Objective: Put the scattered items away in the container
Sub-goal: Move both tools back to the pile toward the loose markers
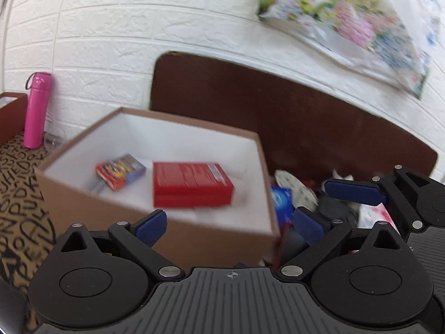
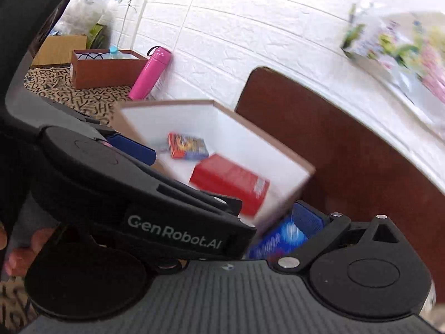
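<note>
The left gripper point(image 1: 230, 222) is held wide and empty at the box point(image 1: 155, 222), lower centre; its wall could be knocked. The right gripper's point(image 2: 306, 220) spread cannot be told.

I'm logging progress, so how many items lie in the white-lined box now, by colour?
Inside the box:
Red: 1, the red pack
Multicoloured: 1, the small printed pack
Total: 2 clearly visible; something under the printed pack is too blurred to count.

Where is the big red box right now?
The big red box lies inside the brown container, on its white floor, just right of the small colourful box. Both wrist views show it there.
</note>
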{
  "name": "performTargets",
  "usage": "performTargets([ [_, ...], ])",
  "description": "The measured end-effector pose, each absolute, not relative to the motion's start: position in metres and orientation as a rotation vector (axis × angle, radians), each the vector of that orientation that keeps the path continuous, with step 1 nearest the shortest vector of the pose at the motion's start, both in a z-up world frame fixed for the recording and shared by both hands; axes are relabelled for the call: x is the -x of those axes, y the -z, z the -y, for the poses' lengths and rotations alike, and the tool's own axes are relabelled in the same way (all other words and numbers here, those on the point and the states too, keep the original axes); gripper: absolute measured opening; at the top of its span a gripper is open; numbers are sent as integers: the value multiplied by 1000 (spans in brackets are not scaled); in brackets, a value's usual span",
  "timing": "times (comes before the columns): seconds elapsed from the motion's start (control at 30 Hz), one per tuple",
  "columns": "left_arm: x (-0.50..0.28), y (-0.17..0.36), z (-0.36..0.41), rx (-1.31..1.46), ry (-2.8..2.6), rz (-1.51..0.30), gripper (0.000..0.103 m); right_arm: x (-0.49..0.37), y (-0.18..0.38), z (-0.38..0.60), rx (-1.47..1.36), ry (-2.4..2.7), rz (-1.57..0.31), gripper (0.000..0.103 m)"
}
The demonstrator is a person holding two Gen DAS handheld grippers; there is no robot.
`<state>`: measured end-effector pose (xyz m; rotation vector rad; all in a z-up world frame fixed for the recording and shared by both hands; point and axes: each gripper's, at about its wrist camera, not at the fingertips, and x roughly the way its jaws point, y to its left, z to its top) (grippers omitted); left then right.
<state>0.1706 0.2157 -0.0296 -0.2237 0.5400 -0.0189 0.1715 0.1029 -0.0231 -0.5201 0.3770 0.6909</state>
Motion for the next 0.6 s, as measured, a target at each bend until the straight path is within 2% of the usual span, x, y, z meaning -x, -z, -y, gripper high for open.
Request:
performTargets([
  [0.23,-131,84,-162,185,118,-649,103,-119,75,-40,427,-532,-421,101],
  [0.6,-127,144,-118,169,242,-792,102,-109,136,11,279,-345,-539,101],
])
